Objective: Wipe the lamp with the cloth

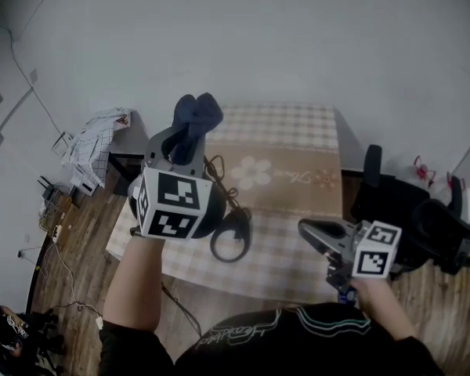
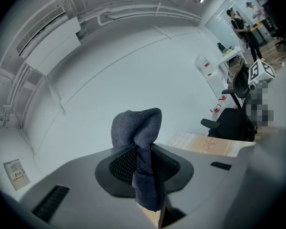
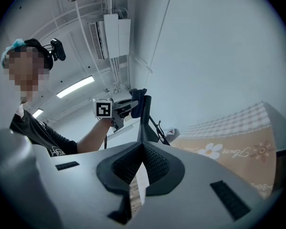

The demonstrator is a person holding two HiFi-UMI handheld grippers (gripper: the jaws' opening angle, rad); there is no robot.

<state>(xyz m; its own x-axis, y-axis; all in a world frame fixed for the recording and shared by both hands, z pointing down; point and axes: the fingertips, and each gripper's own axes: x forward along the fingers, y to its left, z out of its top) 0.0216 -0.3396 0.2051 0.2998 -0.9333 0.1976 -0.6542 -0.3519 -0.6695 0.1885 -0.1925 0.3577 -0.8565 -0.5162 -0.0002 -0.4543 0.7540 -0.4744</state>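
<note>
A dark blue cloth [image 1: 197,116] sticks up from my left gripper [image 1: 186,144], which is shut on it and raised above the table's left part. In the left gripper view the cloth [image 2: 138,140] hangs pinched between the two pads of the left gripper [image 2: 144,162]. The black lamp [image 1: 233,237] stands under that gripper, mostly hidden, with its ring-shaped part and cable showing. In the right gripper view the lamp's stem [image 3: 144,120] rises upright, with the cloth [image 3: 138,101] beside its top. My right gripper [image 1: 310,231] hovers at the table's front right, shut and holding nothing [image 3: 142,152].
The table [image 1: 294,180] has a checked and beige flowered tablecloth. A black office chair [image 1: 392,202] stands to its right. A small stand with a checked garment [image 1: 94,143] is at the left. People [image 2: 239,25] stand far off in the left gripper view.
</note>
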